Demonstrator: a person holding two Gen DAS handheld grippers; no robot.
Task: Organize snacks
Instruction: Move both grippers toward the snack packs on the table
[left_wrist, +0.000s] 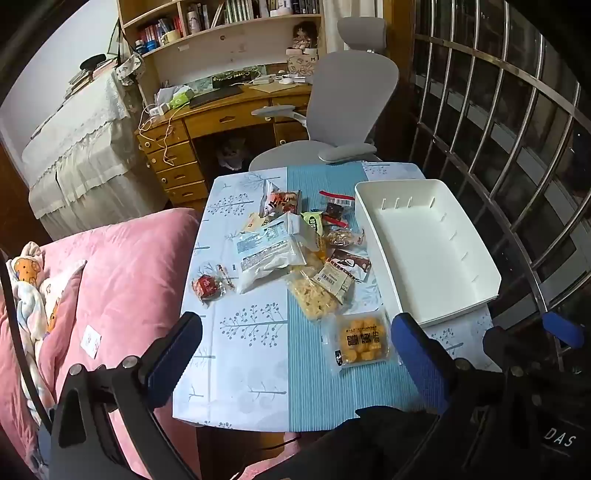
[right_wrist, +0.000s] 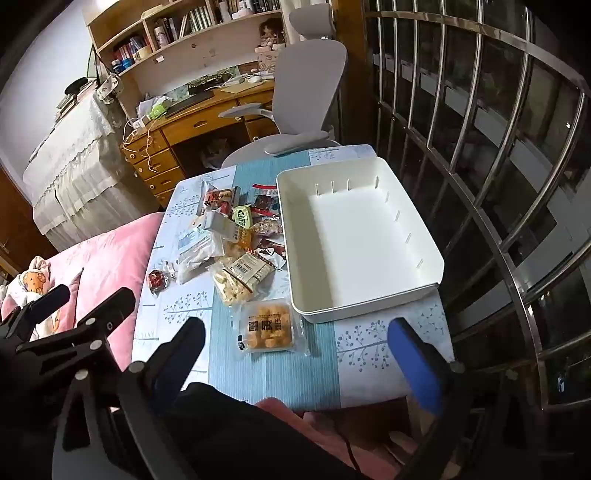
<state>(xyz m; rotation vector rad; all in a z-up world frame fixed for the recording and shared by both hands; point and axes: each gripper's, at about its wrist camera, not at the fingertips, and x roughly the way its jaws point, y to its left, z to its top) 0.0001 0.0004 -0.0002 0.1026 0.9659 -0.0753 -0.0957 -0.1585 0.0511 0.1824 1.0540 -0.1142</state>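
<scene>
A heap of packaged snacks lies mid-table: a large white bag (left_wrist: 266, 251) (right_wrist: 199, 251), a clear bag of pale crackers (left_wrist: 314, 299) (right_wrist: 231, 284), a red wrapped piece (left_wrist: 207, 286) (right_wrist: 157, 278) off to the left, and nearest me a pack of yellow cakes (left_wrist: 364, 341) (right_wrist: 267, 328). An empty white bin (left_wrist: 424, 243) (right_wrist: 358, 240) stands to the right of the heap. My left gripper (left_wrist: 299, 350) (right_wrist: 86, 301) hovers open above the near table edge, and my right gripper (right_wrist: 299, 350) (left_wrist: 524, 330) is open beside it. Neither holds anything.
The small table (left_wrist: 251, 369) (right_wrist: 273, 376) wears a blue and white cloth. A pink bed cover (left_wrist: 122, 277) lies to the left, a grey office chair (left_wrist: 347, 99) and wooden desk (left_wrist: 229, 118) stand behind, and metal window bars (left_wrist: 517, 147) run along the right.
</scene>
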